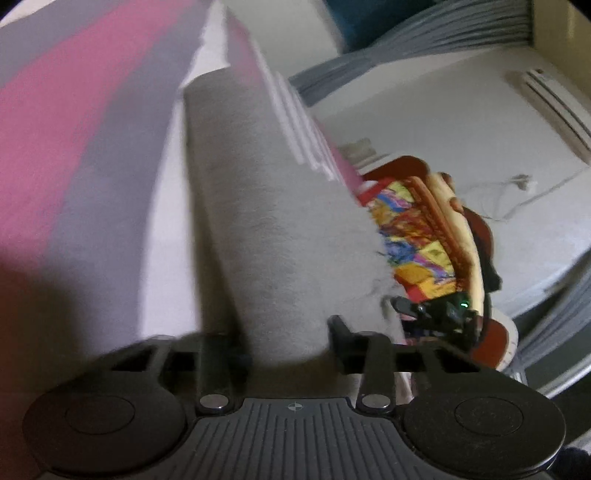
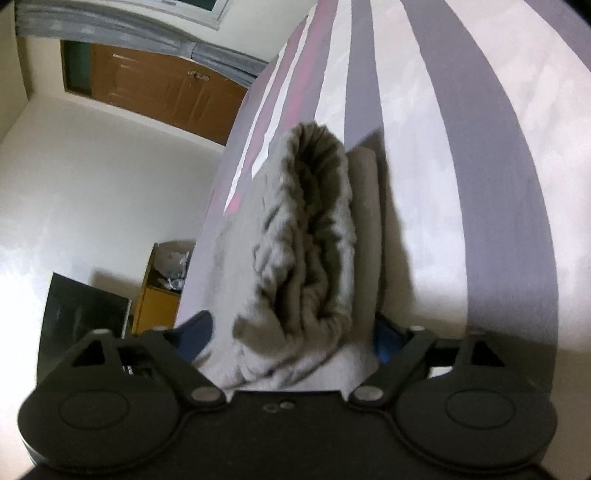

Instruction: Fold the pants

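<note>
So both grippers have hold of the grey pants [image 1: 273,221] here, and the garment is up off the striped bedsheet [image 1: 74,122] rather than lying flat on it. From the left wrist camera, the left gripper [image 1: 291,339] is clamped down on one end of the fabric: a smooth, rolled-looking length of grey cloth runs from between its black fingers [image 1: 343,343] up toward the top of the view. The picture is pretty blurry though, so fine detail is lost. Off to the right of the cloth there's a person in a really colourful patchwork garment [image 1: 417,236], and just beside it the other black gripper with a tiny green light. Behind that is a white wall with an air conditioner [image 1: 546,107] and grey curtains [image 1: 461,33].

The right wrist camera shows the right gripper [image 2: 295,339] squeezing the bunched, elastic-looking end of the pants [image 2: 314,236], which looks like the waistband, all gathered and wrinkly with the opening facing the camera. Blue pads [image 2: 386,341] peek out on either side of the wad of cloth. The sheet [image 2: 480,166] with its white, lavender and pink stripes fills the right side of that view. To the left there's a brown wooden door [image 2: 162,88], an orange cabinet [image 2: 155,299] with stuff piled in it, and a dark screen [image 2: 85,314] near the white wall.
</note>
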